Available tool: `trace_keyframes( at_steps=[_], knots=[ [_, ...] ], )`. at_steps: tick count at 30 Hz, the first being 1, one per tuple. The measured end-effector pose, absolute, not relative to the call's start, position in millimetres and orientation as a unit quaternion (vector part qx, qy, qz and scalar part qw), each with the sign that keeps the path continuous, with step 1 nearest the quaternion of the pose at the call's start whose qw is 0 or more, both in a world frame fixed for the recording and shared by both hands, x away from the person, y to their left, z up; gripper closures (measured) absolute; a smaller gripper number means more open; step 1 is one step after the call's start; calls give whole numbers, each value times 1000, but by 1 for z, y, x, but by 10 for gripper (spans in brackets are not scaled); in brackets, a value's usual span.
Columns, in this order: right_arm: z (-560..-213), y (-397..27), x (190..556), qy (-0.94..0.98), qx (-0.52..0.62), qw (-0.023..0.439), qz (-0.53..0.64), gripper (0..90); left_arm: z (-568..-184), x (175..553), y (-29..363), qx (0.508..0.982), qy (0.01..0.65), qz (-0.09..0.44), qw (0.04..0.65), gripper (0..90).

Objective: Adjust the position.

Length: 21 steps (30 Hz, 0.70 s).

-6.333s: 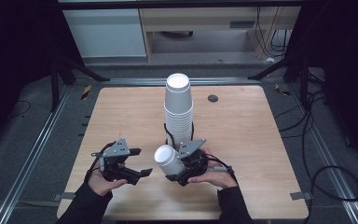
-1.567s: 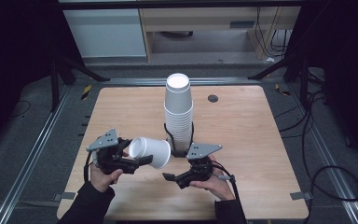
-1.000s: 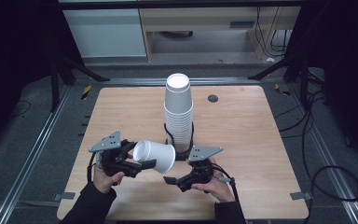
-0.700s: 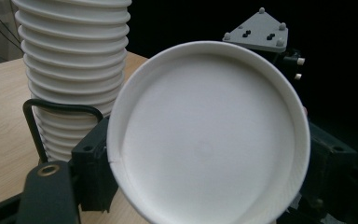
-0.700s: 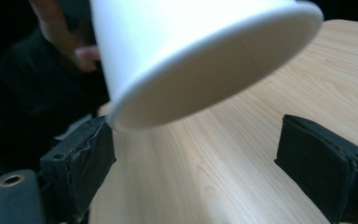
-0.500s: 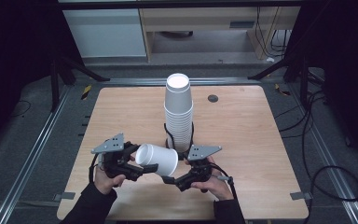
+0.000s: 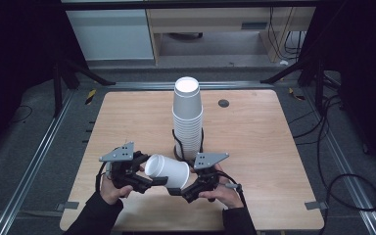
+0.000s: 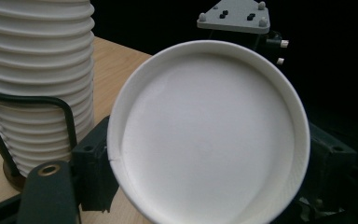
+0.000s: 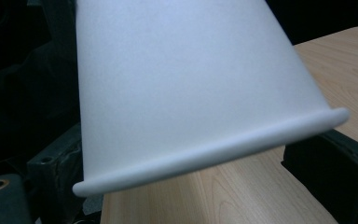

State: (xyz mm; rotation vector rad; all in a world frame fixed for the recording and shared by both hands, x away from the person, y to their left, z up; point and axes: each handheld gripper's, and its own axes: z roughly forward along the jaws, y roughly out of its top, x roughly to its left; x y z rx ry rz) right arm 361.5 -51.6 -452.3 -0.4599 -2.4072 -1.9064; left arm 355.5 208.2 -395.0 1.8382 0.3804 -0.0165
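Paper cup (image 7: 167,170) passing between two tongs above the worktop (image 7: 274,147)

Left tongs (image 7: 149,182) grip its base; right tongs (image 7: 178,190), just been opening, stand wide around the rim. Back them off without nudging it.

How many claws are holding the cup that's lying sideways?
2: the left claw at the cup's closed bottom, the right claw at its rim, with jaws that have just been opening.

One loose white paper cup (image 7: 167,171) lies on its side. One tall stack of white cups (image 7: 187,119) stands in one black wire holder (image 7: 178,147); its ribbed rims are too many and too close to count. Two handheld grippers, left (image 7: 152,182) and right (image 7: 176,191), are over one wooden worktop (image 7: 269,142), which has one dark round grommet (image 7: 223,103).
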Motion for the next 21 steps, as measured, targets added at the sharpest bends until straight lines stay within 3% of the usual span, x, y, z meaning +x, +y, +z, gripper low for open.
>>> trace_keyframes(
  at_steps=[21],
  knots=[
    [-453, -48, 364, -779, -135, 21, -612, 82, -397, 357, 206, 796, 165, -12, 583, 210]
  ],
)
